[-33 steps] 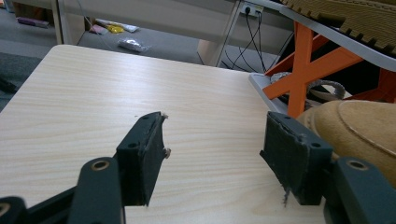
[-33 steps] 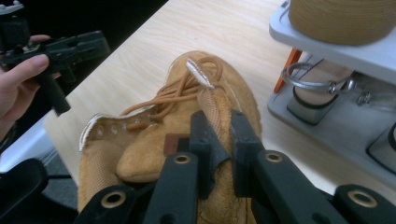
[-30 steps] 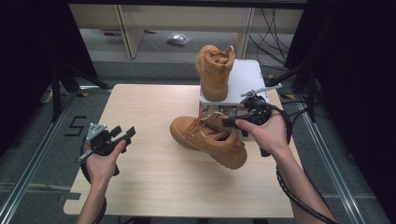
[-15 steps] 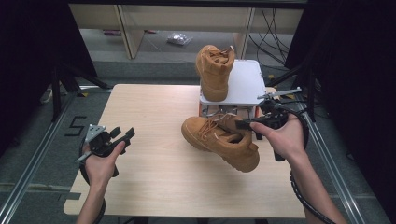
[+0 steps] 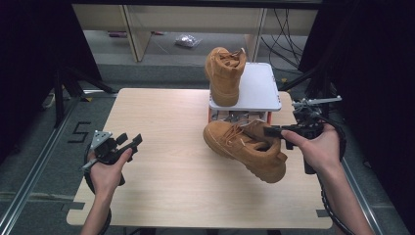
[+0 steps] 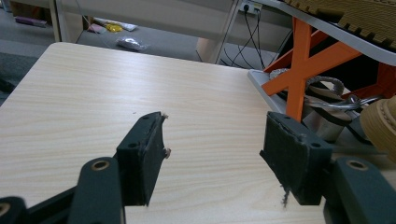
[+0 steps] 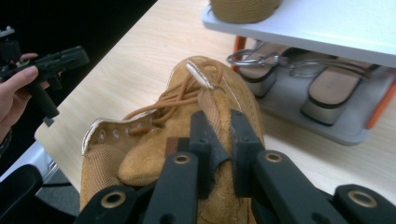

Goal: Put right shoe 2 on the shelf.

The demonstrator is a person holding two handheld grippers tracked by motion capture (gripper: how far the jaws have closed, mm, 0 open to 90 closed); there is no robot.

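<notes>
A tan lace-up boot (image 5: 244, 147) hangs tilted over the table's right half, just in front of the rack. My right gripper (image 5: 272, 131) is shut on its collar. In the right gripper view the jaws (image 7: 218, 122) pinch the collar and tongue of that boot (image 7: 149, 158) from above. A second tan boot (image 5: 225, 73) stands upright on the rack's white top (image 5: 264, 90). My left gripper (image 5: 130, 142) is held near the table's left edge, open, with nothing between its fingers; the left gripper view shows it (image 6: 215, 135) over bare wood.
The small rack has orange legs (image 6: 299, 70), and a pair of sandals (image 7: 327, 93) lies on its lower shelf. The wooden table (image 5: 161, 112) ends close behind the rack. Desk legs and cables are on the floor beyond.
My right gripper has carried the boot to the right across the table, now in front of the rack. The left hand has stayed in place.
</notes>
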